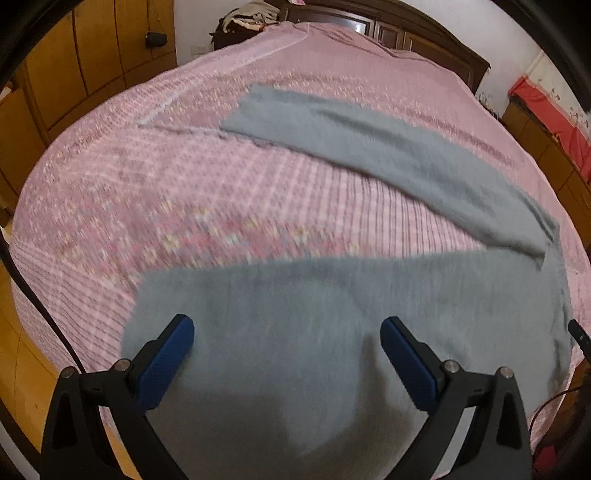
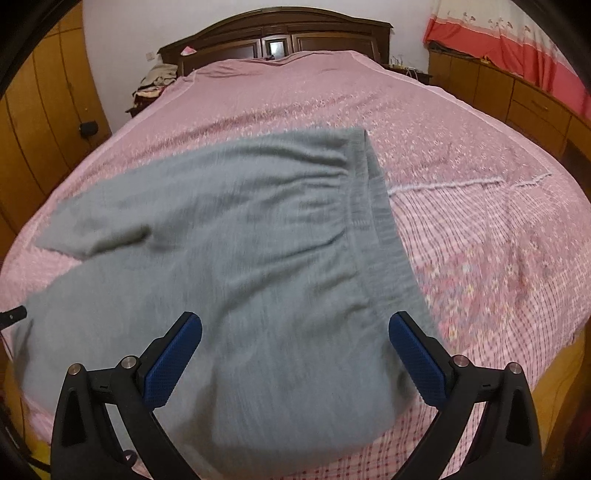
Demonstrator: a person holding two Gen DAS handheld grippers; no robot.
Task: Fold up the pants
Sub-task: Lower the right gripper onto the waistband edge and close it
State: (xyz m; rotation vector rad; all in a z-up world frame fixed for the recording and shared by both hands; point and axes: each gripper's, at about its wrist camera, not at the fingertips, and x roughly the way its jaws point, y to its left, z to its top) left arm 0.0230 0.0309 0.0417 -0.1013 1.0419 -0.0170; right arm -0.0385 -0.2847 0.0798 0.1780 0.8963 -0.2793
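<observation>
Grey fuzzy pants [image 1: 295,325] lie spread on a pink patterned bedspread [image 1: 155,206]. In the left wrist view one leg [image 1: 388,155] stretches toward the far side and the other leg lies near, under my left gripper [image 1: 287,326], which is open and empty above the near leg. In the right wrist view the pants' upper part [image 2: 240,229] with the ribbed waistband [image 2: 384,214] lies on the bedspread [image 2: 480,206]. My right gripper [image 2: 295,325] is open and empty above the cloth near the waistband's near end. Both views are motion-blurred.
A dark wooden headboard [image 2: 280,33] stands at the far end of the bed. Wooden wardrobes [image 1: 74,74] line the left side. A wooden cabinet [image 2: 517,96] with red cloth [image 2: 524,48] stands to the right. A clothes pile [image 2: 155,79] sits by the headboard.
</observation>
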